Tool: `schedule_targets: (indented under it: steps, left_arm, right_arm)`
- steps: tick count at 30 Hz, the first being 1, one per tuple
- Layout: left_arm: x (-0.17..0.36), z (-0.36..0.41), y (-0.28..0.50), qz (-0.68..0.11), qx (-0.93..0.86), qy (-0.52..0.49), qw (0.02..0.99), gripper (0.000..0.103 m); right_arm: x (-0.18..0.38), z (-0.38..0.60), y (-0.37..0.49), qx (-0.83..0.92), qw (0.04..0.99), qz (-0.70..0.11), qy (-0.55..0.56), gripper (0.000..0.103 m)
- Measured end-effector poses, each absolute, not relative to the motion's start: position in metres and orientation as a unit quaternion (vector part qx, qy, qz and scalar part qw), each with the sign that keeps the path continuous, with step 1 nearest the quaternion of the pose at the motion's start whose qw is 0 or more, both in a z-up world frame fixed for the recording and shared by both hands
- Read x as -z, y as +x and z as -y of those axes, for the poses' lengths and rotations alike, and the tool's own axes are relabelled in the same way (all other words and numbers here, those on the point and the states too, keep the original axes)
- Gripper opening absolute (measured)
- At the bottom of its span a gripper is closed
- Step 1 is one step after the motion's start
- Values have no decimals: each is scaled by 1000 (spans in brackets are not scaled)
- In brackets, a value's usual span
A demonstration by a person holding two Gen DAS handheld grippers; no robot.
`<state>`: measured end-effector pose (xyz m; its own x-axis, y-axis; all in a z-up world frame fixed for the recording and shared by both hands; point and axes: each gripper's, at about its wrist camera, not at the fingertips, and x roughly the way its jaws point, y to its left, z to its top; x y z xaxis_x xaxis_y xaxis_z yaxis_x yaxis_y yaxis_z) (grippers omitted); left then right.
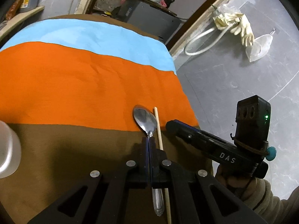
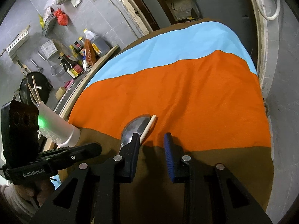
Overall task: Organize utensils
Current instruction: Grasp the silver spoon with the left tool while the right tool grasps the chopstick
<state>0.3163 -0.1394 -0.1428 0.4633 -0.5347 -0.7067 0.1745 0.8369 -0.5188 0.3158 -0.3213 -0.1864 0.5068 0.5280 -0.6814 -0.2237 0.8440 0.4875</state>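
My left gripper (image 1: pixel 149 139) is shut on the neck of a metal spoon (image 1: pixel 144 116). The spoon's bowl points away over the orange band of cloth and its handle runs back under the jaws. A wooden chopstick (image 1: pixel 158 128) lies just to the right of the spoon, parallel to it. In the right wrist view my right gripper (image 2: pixel 151 140) stands open, with only cloth showing between its blue pads. Its left finger (image 2: pixel 133 145) covers the spoon's (image 2: pixel 136 126) neck and the chopstick's (image 2: pixel 148 128) near part. A white utensil holder (image 2: pixel 58 128) with chopsticks in it stands at the table's left edge.
The table is covered by a striped cloth (image 1: pixel 84 84) in blue, orange and brown. Its right edge drops to a grey floor (image 1: pixel 233 74) with a hose and gloves. A shelf of bottles (image 2: pixel 82 56) lines the wall on the left. A dark cabinet (image 1: pixel 149 16) stands beyond the far edge.
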Motion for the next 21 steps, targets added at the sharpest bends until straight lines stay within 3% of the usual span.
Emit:
schedule_targets:
  steps: [9, 21]
  left_arm:
    - [156, 153, 331, -507, 223, -188, 811, 7]
    - [163, 162, 349, -537, 240, -184, 787, 6]
  right_arm:
    - [184, 330, 311, -206, 855, -441, 182, 24]
    - [184, 334, 309, -197, 856, -439, 191, 24]
